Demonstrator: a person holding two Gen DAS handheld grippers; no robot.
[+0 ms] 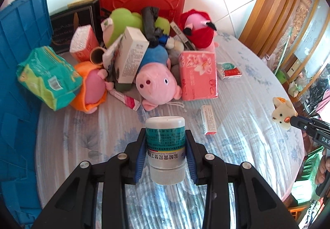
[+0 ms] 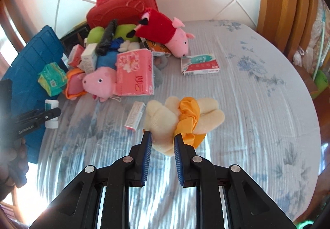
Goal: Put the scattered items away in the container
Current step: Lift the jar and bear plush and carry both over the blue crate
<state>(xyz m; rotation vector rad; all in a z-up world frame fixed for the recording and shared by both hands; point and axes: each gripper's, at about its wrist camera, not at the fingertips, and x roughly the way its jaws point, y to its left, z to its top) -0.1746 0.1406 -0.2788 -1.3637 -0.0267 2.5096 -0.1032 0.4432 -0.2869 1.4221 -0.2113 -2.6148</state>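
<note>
Crate [image 1: 18, 47] of blue plastic stands along the counter's left edge, nearer the left gripper [image 1: 166, 146], whose jaws clamp an upright pill bottle [image 1: 165, 146] across its middle; the right gripper [image 2: 163, 140], jaws pinching a cream plush toy [image 2: 165, 119], hangs farther right; only the right view shows the toy's orange scarf [image 2: 188, 119].

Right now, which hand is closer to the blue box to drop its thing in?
Probably the left. Its tool holds the medicine bottle right beside the blue box. The right tool, gripping the cream plush toy, is farther away.
</note>
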